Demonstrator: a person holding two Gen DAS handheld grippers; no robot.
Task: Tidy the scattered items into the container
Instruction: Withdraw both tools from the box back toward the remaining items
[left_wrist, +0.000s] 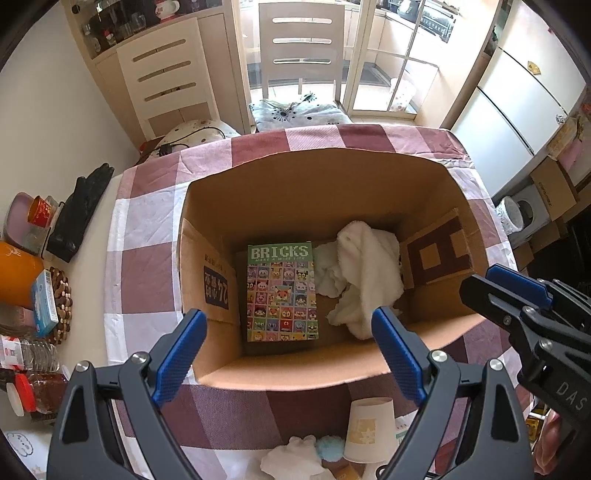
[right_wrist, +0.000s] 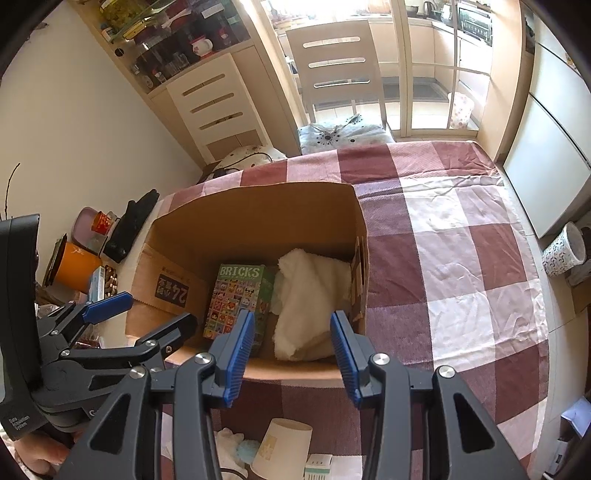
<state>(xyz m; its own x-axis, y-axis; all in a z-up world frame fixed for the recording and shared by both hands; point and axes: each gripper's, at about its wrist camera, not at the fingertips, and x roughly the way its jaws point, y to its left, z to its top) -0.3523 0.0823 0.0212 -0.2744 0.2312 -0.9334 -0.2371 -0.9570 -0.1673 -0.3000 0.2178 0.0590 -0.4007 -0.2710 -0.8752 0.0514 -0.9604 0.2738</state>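
Grippers spread wide, nothing held: left gripper (left_wrist: 288, 332) and right gripper (right_wrist: 291, 341) hover over near rim of open brown cardboard box (left_wrist: 321, 173). Inside box: colourful "BRICKS" carton (left_wrist: 281, 291) flat on floor, crumpled white fluffy towel (left_wrist: 364, 273) touching its right edge. Upturned cream paper cup (left_wrist: 369, 430) on checked maroon-and-white tablecloth (left_wrist: 144, 236), outside box.

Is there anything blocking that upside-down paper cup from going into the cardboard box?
Nothing visible does. The paper cup stands upside down on the tablecloth just outside the near wall of the cardboard box, whose top is open. Inside, the BRICKS box and white towel leave bare floor. Both grippers, left and right, are open and empty.
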